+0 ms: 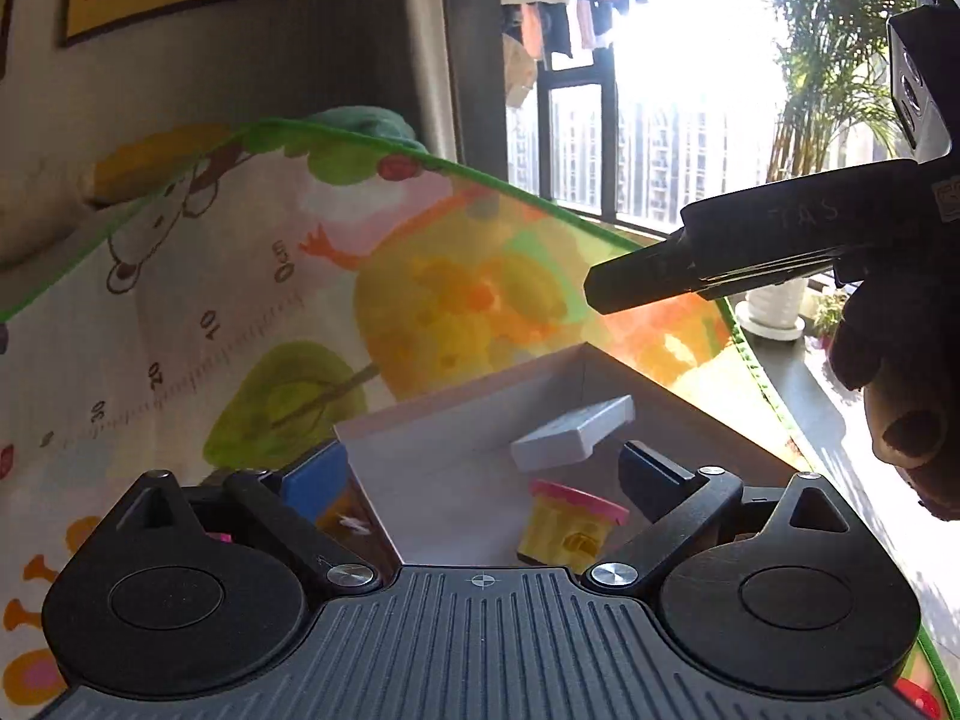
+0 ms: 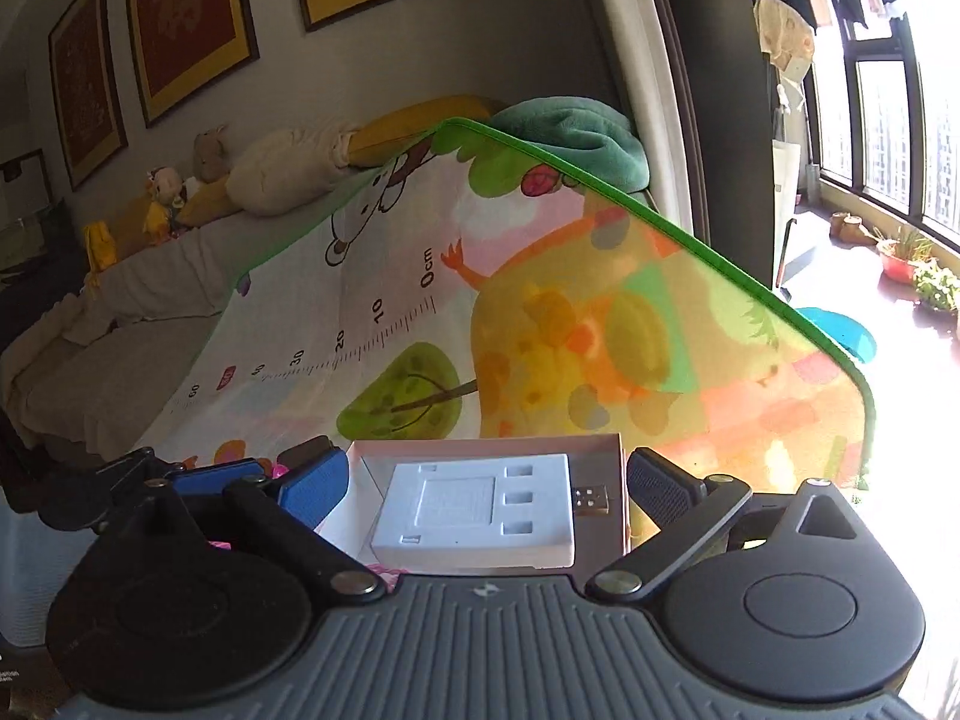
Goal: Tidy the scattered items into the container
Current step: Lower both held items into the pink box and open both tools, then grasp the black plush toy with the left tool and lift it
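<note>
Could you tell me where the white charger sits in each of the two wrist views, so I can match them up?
Left wrist view: the white charger lies inside the box, right of centre, above the yellow tub.
Right wrist view: it fills the lower centre, flat in the same box, between the open fingers.
Shared landmark: the ruler print on the play mat, left of the box in both.

The left gripper [image 1: 480, 468] has a ribbed grey body with a small crosshair mark, two round black discs, black link arms on silver screws, and one blue finger pad. The right gripper [image 2: 489, 480] is built alike, with blue and black fingers [image 2: 660, 483].
</note>
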Available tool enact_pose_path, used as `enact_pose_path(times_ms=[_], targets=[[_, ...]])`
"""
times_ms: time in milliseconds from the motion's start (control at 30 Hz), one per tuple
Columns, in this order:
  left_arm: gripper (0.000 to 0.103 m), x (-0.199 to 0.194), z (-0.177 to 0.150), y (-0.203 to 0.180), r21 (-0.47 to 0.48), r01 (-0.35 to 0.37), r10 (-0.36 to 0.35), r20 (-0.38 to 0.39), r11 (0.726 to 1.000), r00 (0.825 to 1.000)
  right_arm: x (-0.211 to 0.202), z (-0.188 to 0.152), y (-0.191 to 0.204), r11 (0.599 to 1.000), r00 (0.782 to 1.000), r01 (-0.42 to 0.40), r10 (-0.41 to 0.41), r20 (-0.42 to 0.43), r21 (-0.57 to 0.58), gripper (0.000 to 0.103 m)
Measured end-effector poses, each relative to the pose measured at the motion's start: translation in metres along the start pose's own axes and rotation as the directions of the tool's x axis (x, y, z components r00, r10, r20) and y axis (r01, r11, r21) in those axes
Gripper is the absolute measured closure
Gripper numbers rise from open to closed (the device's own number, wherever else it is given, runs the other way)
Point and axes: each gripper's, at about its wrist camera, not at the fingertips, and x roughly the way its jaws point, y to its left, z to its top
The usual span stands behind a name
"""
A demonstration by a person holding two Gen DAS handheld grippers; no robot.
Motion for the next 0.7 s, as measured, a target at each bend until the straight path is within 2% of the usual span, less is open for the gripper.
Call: enact_pose_path(times_ms=[133,233,333,433,500,567,633,700], targets=[[0.002,-0.041,-0.026,0.015,0.008,-0.013,0.014,-0.011,1.0,1.0,-0.003,-0.012,0.001,0.999,0.999,0.045,-0.045,0.028,0.002,0.003],[0.001,-0.07,-0.052,0.026,-0.008,-0.037,0.036,-0.043,0.999,0.998,-0.015,-0.032,0.011,0.994,0.995,0.096,-0.094,0.037,-0.046,0.003],[0.0,-0.088,-0.076,0.036,-0.038,-0.083,0.079,-0.094,0.996,0.992,-0.031,-0.055,0.034,0.986,0.993,0.117,-0.114,0.036,-0.122,0.003],[0.0,-0.104,-0.099,0.046,-0.084,-0.131,0.118,-0.147,0.988,0.982,-0.049,-0.081,0.07,0.975,0.996,0.089,-0.084,0.031,-0.204,0.004],[0.0,-0.114,-0.111,0.055,-0.128,-0.151,0.128,-0.17,0.98,0.977,-0.054,-0.099,0.097,0.966,0.998,0.055,-0.056,0.003,-0.251,0.009],[0.0,-0.128,-0.122,0.062,-0.17,-0.183,0.151,-0.187,0.968,0.971,-0.049,-0.118,0.123,0.954,0.998,-0.005,-0.015,-0.066,-0.3,0.026],[0.0,-0.14,-0.13,0.069,-0.197,-0.227,0.187,-0.199,0.954,0.962,-0.039,-0.138,0.147,0.933,0.994,-0.048,0.007,-0.114,-0.358,0.031],[0.0,-0.152,-0.135,0.072,-0.213,-0.251,0.208,-0.204,0.944,0.957,-0.027,-0.155,0.168,0.907,0.994,-0.025,-0.022,-0.105,-0.421,0.031]])
